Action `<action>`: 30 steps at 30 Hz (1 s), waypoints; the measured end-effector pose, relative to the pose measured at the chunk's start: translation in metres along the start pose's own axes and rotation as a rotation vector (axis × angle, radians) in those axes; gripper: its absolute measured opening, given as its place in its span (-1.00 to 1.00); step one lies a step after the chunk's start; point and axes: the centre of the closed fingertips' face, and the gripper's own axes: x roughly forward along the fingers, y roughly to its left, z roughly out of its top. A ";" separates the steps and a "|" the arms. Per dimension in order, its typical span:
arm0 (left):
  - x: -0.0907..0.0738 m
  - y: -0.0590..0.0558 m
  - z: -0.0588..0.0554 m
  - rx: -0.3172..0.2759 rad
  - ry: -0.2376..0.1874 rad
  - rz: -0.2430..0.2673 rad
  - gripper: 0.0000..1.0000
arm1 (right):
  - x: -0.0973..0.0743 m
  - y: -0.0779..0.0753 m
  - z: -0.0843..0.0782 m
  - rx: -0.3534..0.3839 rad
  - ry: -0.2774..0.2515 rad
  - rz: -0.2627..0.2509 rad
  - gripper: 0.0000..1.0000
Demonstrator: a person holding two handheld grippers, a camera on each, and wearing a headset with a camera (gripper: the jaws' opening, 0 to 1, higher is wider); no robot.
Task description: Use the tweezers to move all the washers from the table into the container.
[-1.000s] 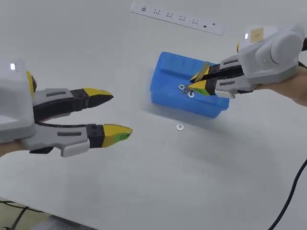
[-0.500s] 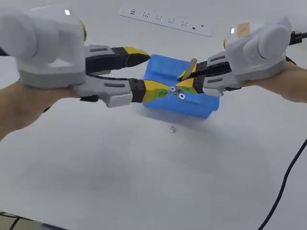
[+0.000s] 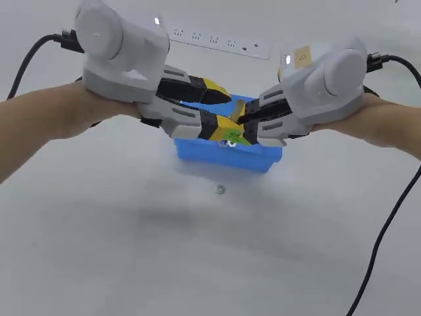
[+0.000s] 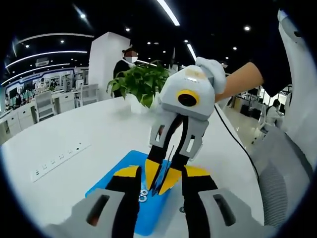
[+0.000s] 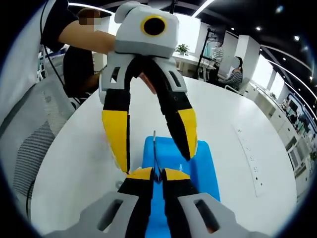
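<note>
Swung in from 9 o'clock, the left gripper (image 3: 223, 113), jaws wide and empty, now faces the right gripper (image 3: 245, 125), clamped on slim metal tweezers (image 5: 154, 146), above the white table (image 3: 131, 250). Below them the blue plastic container (image 3: 217, 157) already holds a few small steel washers (image 4: 143, 196); one loose washer (image 3: 220, 189) lies at its 6 o'clock, apparently all that remains.

No legible text or markings
</note>
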 end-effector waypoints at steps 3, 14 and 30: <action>0.000 -0.002 0.001 -0.001 -0.008 -0.013 -0.40 | -0.001 0.001 0.000 0.001 0.000 0.002 -0.85; 0.001 -0.011 0.008 0.023 -0.026 -0.047 -0.74 | -0.001 0.005 0.001 0.002 0.002 0.007 -0.85; -0.004 0.000 0.012 0.116 -0.014 0.024 -0.88 | -0.004 -0.003 0.001 -0.026 0.013 -0.039 -0.78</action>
